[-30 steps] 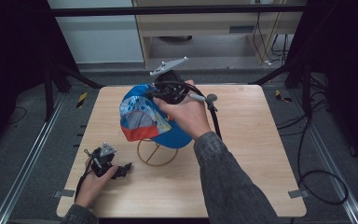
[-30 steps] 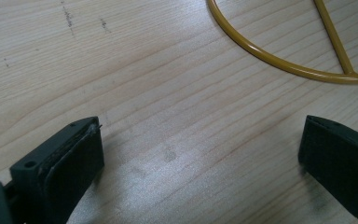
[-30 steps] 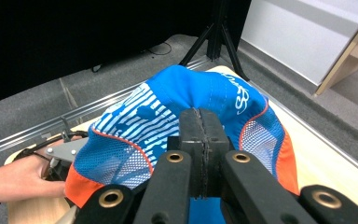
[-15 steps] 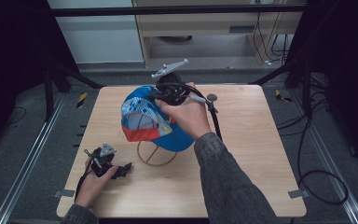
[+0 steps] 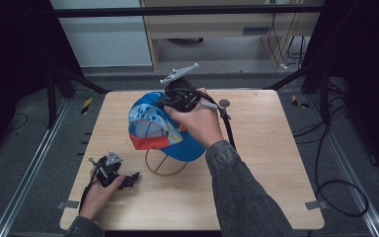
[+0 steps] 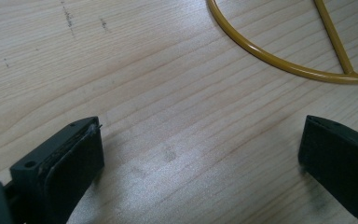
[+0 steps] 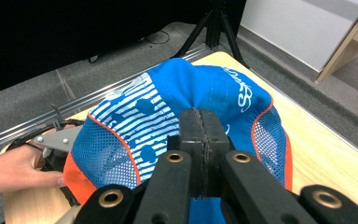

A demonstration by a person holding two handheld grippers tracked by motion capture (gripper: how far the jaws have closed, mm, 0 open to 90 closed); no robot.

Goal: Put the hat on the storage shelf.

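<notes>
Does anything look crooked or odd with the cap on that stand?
Yes. The blue cap sits tilted over the yellow wire stand, its crown fabric puckered where the right hand-held gripper pinches it. The left hand-held gripper rests open on the table.

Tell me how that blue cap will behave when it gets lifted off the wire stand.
Probably floppy: the blue cap puckers where the right gripper pinches its crown. Likely light, with mesh panels. The wire stand looks thin, so it might tip if the cap snags.

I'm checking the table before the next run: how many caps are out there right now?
1. The blue cap sits over the yellow wire stand near the table's middle, pinched at its crown by the right gripper. None other shows, though one could hide behind the arm.
</notes>
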